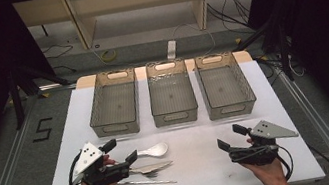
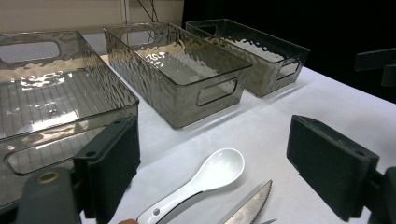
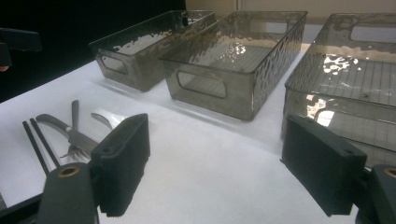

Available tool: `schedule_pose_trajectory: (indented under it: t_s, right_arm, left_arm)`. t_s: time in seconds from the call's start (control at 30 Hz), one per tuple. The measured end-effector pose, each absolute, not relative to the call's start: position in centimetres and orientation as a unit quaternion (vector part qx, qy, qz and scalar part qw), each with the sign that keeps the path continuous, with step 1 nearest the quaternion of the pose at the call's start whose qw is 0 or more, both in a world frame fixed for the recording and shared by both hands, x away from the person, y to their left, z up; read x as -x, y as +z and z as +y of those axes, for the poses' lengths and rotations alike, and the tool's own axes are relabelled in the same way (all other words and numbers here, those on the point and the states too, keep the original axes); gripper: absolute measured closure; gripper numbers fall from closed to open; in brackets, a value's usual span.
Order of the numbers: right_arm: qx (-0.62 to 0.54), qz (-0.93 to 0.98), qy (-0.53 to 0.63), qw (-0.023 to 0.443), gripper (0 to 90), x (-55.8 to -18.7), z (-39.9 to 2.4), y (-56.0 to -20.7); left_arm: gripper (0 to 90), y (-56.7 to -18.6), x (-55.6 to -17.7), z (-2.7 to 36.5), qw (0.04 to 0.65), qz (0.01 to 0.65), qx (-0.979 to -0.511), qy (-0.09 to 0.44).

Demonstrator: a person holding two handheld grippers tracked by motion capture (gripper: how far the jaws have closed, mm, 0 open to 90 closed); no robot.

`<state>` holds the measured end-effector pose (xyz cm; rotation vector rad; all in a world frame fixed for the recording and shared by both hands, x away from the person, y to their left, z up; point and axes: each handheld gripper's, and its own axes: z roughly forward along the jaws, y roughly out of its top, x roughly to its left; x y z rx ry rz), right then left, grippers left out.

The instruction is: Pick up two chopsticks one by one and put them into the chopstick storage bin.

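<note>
High view | left hand-held gripper (image 1: 118, 152) agape over spoon (image 1: 153, 150) | right hand-held gripper (image 1: 231, 136) agape, level

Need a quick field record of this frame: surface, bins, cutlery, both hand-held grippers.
surface: white table top
bins: three clear bins in a row, left bin, middle bin, right bin; all look empty
cutlery: white spoon, knife, fork, chopsticks, lying together at front left
left hand-held gripper: jaws open, nothing between them, beside the cutlery
right hand-held gripper: jaws open, nothing between them, over bare table
</note>
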<state>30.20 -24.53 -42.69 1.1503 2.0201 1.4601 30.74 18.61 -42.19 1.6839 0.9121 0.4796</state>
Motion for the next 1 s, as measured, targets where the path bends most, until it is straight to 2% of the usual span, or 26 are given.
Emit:
schedule_pose_trajectory:
  t_s: [0.6, 1.0]
  right_arm:
    - [-0.412, 0.725, 0.516, 0.193, 24.0, -30.2, -24.5, -42.7]
    - [-0.412, 0.731, 0.510, 0.193, 23.9, -30.2, -24.4, -42.8]
  left_arm:
    - [17.6, -41.5, -31.3, 19.1, 0.530, 0.390, -0.728, 0.193]
    - [19.0, -40.7, -32.6, 19.4, 0.458, 0.386, -0.779, 0.185]
